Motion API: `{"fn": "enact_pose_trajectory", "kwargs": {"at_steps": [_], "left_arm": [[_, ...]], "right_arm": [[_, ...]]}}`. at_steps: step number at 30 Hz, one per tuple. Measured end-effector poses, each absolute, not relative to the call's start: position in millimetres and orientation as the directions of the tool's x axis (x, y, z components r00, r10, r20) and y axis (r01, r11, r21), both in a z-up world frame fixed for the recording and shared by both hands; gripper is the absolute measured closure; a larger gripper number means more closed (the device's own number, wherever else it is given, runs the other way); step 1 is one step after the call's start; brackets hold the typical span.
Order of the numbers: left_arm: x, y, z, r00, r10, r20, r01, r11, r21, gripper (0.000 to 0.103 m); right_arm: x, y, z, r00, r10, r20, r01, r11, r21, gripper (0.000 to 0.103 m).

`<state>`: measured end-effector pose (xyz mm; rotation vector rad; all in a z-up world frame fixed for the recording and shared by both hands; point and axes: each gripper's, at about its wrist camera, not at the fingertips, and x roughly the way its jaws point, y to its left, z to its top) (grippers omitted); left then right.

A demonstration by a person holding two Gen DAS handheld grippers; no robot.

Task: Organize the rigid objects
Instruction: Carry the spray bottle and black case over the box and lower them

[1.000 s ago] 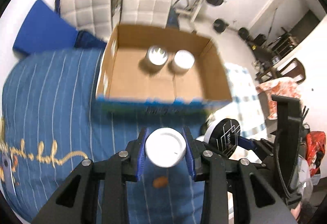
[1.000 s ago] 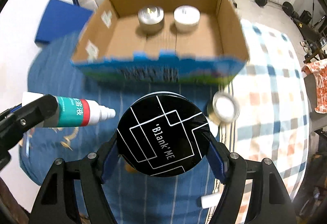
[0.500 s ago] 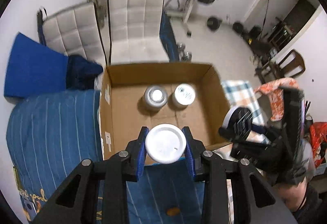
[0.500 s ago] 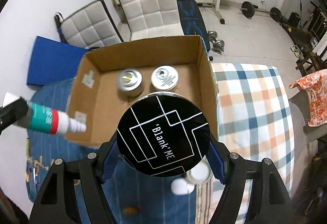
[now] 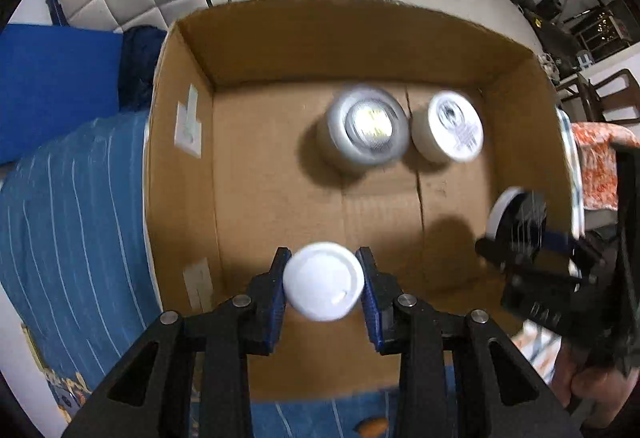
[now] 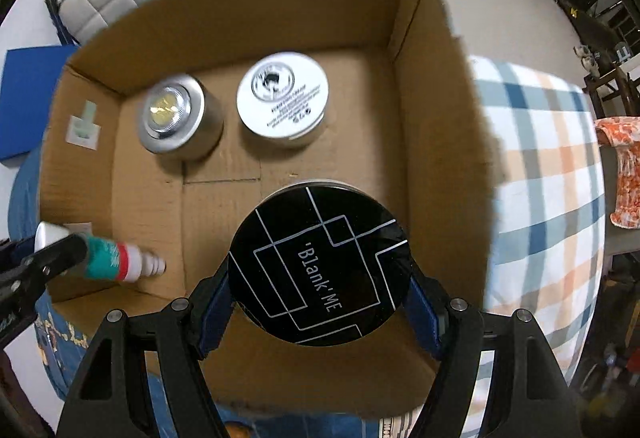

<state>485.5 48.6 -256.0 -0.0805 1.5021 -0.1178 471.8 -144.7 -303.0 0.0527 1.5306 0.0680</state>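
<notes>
Left wrist view: left hand-held gripper (image 5: 323, 288) pinching white bottle (image 5: 323, 287), now lower, inside cardboard box (image 5: 320, 18). Right hand-held gripper (image 6: 319, 292) pinching black round tin (image 6: 320, 266), likewise over box floor. Release next, probably.

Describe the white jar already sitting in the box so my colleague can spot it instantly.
Find the open cardboard box on the bed. Two round containers stand side by side near its far wall. The white jar is the right one, wide and low, its flat white lid printed with a dark circular logo and text; its neighbour, the silver tin, is metallic with a shiny recessed centre.
</notes>
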Motion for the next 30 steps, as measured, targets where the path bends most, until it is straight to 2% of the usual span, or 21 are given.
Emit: {"fn": "enact_pose_trajectory", "kwargs": {"at_steps": [6,20,30], "left_arm": [[514,54,-270,0.065,-0.124,-0.990,-0.023,0.992,-0.125,0.073],[530,67,-332,-0.041,-0.079,-0.996,-0.072,0.995,-0.076,0.073],[527,71,-342,-0.087,-0.112,-0.990,-0.104,0.989,-0.103,0.071]], "right_arm": [[486,-131,-320,0.022,0.021,-1.000,-0.040,0.999,0.021,0.026],[497,-116,-358,-0.055,0.118,-0.992,-0.031,0.992,0.119,0.026],[502,-116,-391,-0.130,0.024,-0.991,-0.058,0.998,0.032,0.024]]}}
